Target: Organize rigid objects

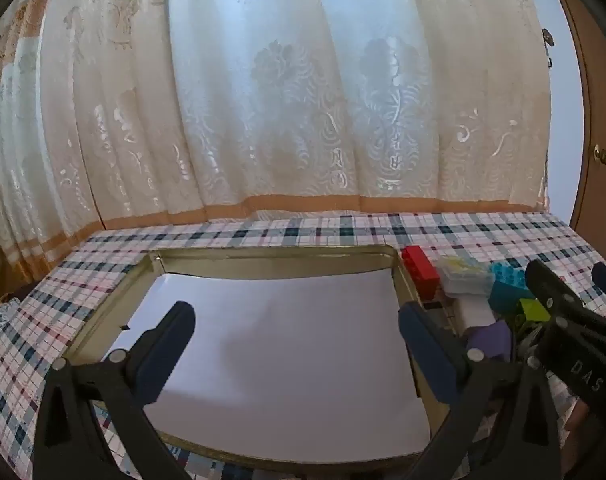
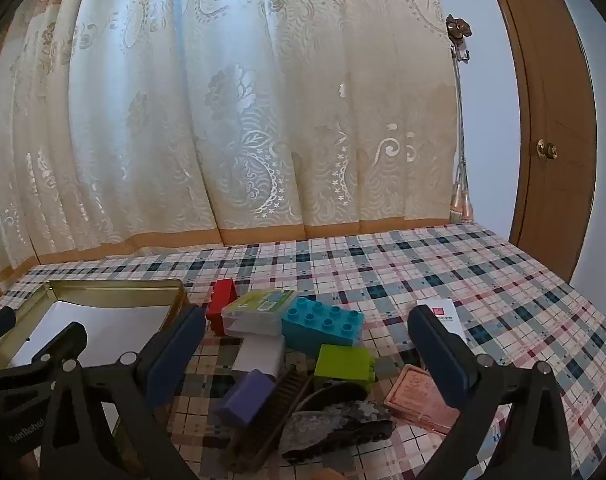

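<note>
Lying in a loose pile on the checked tablecloth, the blue brick ran its long side left to right, just right of the gold tin, with the red brick between them. Both the left gripper and the right gripper stood wide open, holding nothing. A cream curtain hung behind, a wooden door at right.

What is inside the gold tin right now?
The gold tin holds only a white sheet lying flat on its floor; no blocks are in it. Anything under the sheet is covered, and the left gripper hides part of the near corners.
</note>
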A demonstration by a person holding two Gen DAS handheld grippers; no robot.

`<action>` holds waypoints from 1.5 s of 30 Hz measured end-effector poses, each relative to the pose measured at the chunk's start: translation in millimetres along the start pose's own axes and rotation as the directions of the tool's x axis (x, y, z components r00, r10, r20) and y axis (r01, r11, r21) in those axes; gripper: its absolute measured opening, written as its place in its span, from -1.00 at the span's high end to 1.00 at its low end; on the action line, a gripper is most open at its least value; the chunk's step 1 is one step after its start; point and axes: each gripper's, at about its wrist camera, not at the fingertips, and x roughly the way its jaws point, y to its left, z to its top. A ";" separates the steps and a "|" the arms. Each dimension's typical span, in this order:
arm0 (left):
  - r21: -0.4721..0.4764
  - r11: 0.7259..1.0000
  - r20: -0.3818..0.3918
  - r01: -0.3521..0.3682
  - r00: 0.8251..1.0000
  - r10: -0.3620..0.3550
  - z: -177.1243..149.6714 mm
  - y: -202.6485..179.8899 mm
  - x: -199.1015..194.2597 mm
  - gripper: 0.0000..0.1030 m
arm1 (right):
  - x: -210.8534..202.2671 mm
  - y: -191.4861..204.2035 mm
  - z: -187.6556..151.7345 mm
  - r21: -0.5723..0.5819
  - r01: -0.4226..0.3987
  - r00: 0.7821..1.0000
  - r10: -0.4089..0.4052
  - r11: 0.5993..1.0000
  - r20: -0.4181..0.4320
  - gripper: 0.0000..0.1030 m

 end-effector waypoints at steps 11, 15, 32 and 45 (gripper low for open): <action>-0.020 1.000 -0.029 0.018 0.999 -0.019 2.0 7.2 2.6 -1.00 | 4.5 1.6 -2.8 -0.008 -0.049 0.998 0.049 0.999 -0.042 -0.99; -0.007 1.000 -0.008 0.005 1.000 -0.005 -4.2 1.9 1.2 -1.00 | 5.5 -0.7 -2.8 -0.006 -0.049 0.997 0.049 0.999 -0.052 -0.99; -0.007 1.000 -0.020 0.001 1.000 -0.001 -5.1 3.7 3.8 -1.00 | 6.4 -1.7 -3.8 0.011 -0.051 0.997 0.052 0.999 -0.064 -0.99; -0.010 1.000 -0.021 -0.007 1.000 0.007 -6.4 4.6 4.1 -1.00 | 5.4 -2.6 -3.0 0.010 -0.050 0.997 0.050 0.999 -0.062 -0.99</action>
